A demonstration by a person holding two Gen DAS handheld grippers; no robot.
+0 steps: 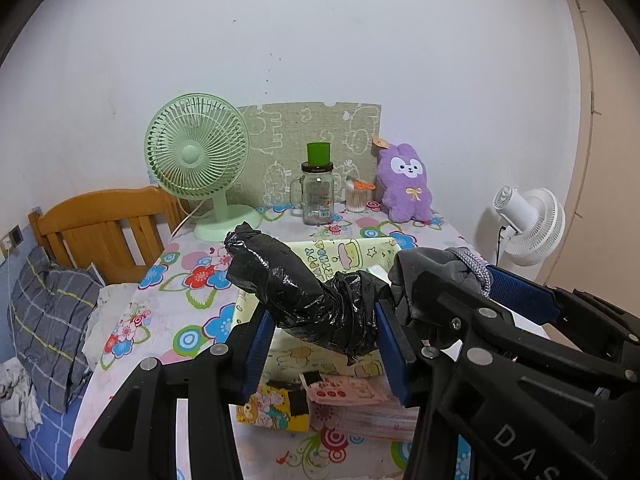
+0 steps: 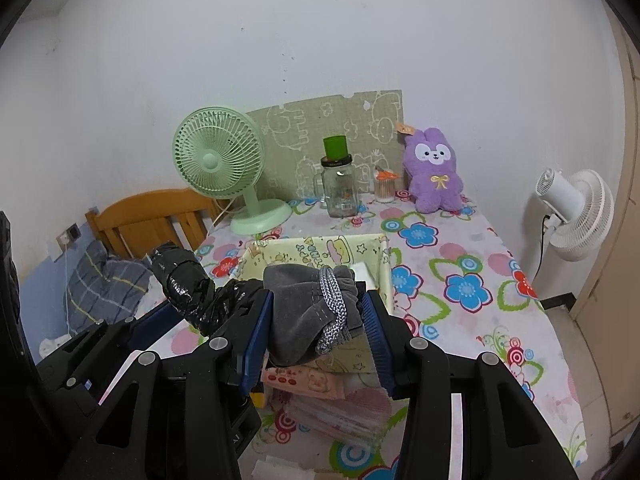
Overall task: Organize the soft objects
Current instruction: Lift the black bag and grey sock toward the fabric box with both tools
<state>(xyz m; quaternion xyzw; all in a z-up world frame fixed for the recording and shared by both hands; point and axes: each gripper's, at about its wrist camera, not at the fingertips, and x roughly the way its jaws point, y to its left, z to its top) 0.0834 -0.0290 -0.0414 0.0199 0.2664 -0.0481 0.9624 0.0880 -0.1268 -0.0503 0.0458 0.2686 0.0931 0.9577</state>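
Black plastic roll (image 1: 304, 300), crinkled and glossy, clamped between the blue pads of the left gripper (image 1: 320, 340), free end jutting up and forward-left past the jaws. Grey cloth pouch (image 2: 308, 312) with a braided cord, pinched between the pads of the right gripper (image 2: 316, 330), just to the right of the roll, the two bundles touching or nearly so. Both held above a pale yellow cartoon-print box (image 2: 320, 252), open-topped, directly ahead of and below the jaws. Below the jaws, near edge of the box: a pink printed packet (image 2: 316, 384) on a stack of flat pink items, a yellow cartoon packet (image 1: 276, 408) to the left.

Floral tabletop (image 2: 460, 288), white with blue, red and pink flowers, stretching ahead. Far beyond the jaws, along the wall: green fan (image 1: 200, 160) to the left, glass jar (image 1: 316, 196) with a green cup on its lid straight ahead, a small holder of cotton swabs (image 1: 358, 198) beside it, purple plush (image 1: 406, 184) to the right, a green cartoon-print board (image 1: 308, 136) leaning behind them.

Plain white wall (image 1: 320, 40) at the back. Left of the jaws, a wooden bed (image 1: 104, 228) headboard and a grey plaid pillow (image 1: 52, 320). Right, off the tabletop, a white fan (image 2: 576, 212) near a beige door frame.
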